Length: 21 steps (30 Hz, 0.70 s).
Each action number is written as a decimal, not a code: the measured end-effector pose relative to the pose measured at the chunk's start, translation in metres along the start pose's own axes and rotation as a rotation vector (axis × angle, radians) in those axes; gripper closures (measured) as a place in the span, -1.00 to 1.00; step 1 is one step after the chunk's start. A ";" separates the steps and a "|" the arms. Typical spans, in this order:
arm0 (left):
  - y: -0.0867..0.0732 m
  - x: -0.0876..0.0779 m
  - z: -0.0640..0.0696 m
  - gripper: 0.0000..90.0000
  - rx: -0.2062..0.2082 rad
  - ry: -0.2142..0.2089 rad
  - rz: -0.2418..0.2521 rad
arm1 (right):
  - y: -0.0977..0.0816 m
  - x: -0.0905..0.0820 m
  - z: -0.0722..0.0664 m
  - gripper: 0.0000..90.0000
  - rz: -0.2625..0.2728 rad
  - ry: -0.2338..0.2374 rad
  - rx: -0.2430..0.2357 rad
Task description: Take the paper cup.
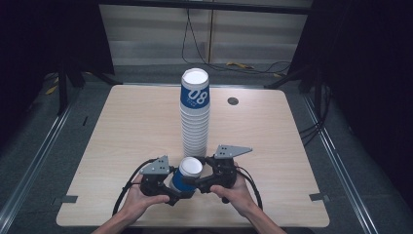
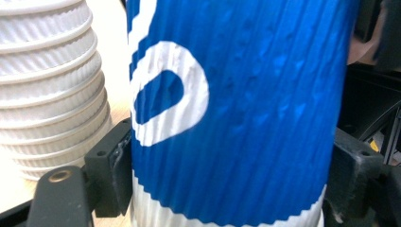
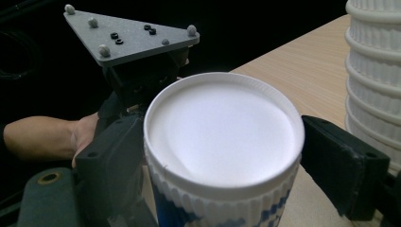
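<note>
A: The left gripper (image 1: 176, 191) is clamped on the blue-and-white ribbed paper cup (image 1: 186, 174), upside down before the tall stack of ribbed paper cups (image 1: 195, 117).

B: The right gripper's (image 1: 197, 184) jaws stand apart around its rim; best lift it level onto the stack.

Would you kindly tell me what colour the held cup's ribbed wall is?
The cup is blue with white lettering and a white band below, clearest in the left gripper view.
</note>
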<state>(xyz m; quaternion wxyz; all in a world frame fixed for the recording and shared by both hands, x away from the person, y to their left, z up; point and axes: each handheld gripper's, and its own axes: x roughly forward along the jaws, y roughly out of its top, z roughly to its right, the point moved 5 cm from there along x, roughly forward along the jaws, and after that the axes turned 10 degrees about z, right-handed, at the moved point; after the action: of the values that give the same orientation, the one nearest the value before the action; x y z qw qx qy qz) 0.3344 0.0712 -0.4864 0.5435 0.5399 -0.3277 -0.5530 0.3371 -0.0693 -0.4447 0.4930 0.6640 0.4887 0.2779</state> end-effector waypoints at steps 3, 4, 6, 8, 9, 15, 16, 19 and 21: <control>0.001 -0.003 -0.002 -0.57 0.003 0.008 0.001 | 0.003 -0.003 0.001 -0.67 -0.006 -0.005 0.001; 0.001 -0.004 -0.002 -0.57 0.000 0.009 0.004 | 0.004 -0.004 0.002 -0.67 -0.006 -0.007 0.000; 0.002 -0.007 -0.004 -0.58 -0.008 0.017 0.013 | 0.007 -0.007 0.004 -0.67 -0.009 -0.008 0.007; 0.002 -0.009 -0.005 -0.58 -0.007 0.020 0.008 | 0.009 -0.010 0.006 -0.67 -0.013 -0.008 0.011; 0.002 -0.010 -0.006 -0.58 -0.014 0.019 0.009 | 0.009 -0.011 0.006 -0.68 -0.017 -0.010 0.007; 0.006 -0.013 -0.010 -0.57 -0.036 0.014 -0.008 | 0.014 -0.018 0.009 -0.68 -0.023 -0.029 -0.003; 0.006 -0.012 -0.011 -0.57 -0.035 0.017 -0.017 | 0.014 -0.020 0.010 -0.68 -0.023 -0.030 -0.004; 0.006 -0.014 -0.011 -0.56 -0.049 0.003 -0.025 | 0.012 -0.023 0.011 -0.68 -0.053 -0.038 -0.009; 0.005 -0.015 -0.012 -0.56 -0.044 0.004 -0.032 | 0.010 -0.024 0.013 -0.68 -0.078 -0.041 0.001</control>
<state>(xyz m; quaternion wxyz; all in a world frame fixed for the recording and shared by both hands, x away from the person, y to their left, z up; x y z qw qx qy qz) 0.3443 0.0867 -0.4804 0.5471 0.5340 -0.3057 -0.5676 0.3429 -0.0970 -0.4374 0.5133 0.6501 0.5042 0.2444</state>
